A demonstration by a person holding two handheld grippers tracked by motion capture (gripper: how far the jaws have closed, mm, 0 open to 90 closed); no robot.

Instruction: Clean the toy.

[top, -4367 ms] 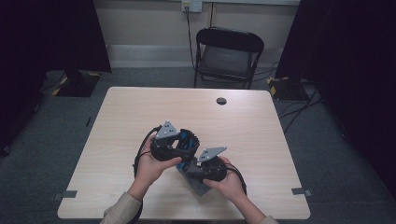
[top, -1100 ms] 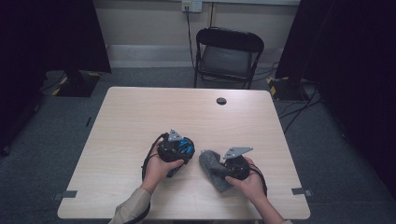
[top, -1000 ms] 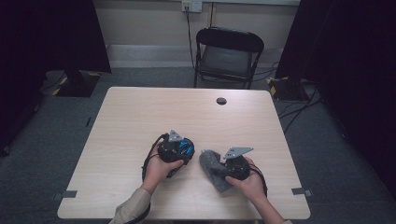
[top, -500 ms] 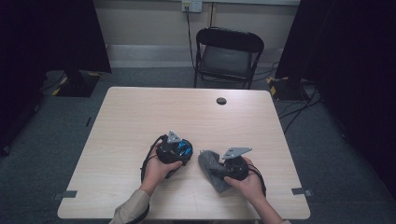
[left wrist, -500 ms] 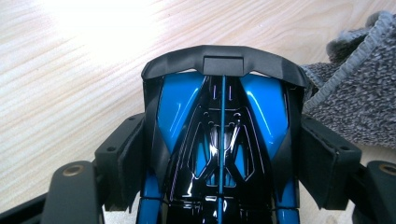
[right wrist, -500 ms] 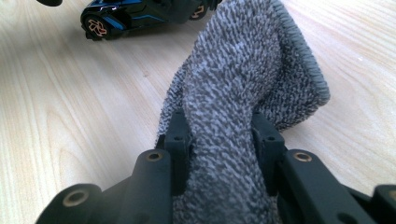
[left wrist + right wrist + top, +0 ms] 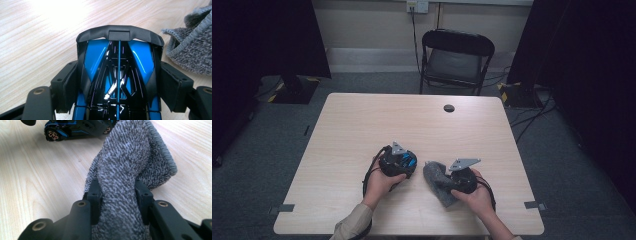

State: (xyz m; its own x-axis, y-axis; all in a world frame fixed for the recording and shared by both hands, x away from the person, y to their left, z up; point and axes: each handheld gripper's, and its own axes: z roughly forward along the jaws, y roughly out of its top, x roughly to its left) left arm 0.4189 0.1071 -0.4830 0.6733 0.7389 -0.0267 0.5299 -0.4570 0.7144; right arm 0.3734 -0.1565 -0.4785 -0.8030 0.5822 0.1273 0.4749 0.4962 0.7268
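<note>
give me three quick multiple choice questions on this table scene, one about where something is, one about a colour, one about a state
1. Where does the grey cloth lie relative to the toy car in the high view?
A. left of it
B. right of it
C. on top of it

2. What colours is the toy car?
A. blue and black
B. red and white
C. all yellow

3. What is between the right gripper's jaws?
A. nothing
B. the toy car
C. the grey cloth

Answers: 1 B, the cloth sits at the right hand's side. 2 A, the left gripper view shows glossy blue and black bodywork. 3 C, cloth bunches between both pads.
</note>
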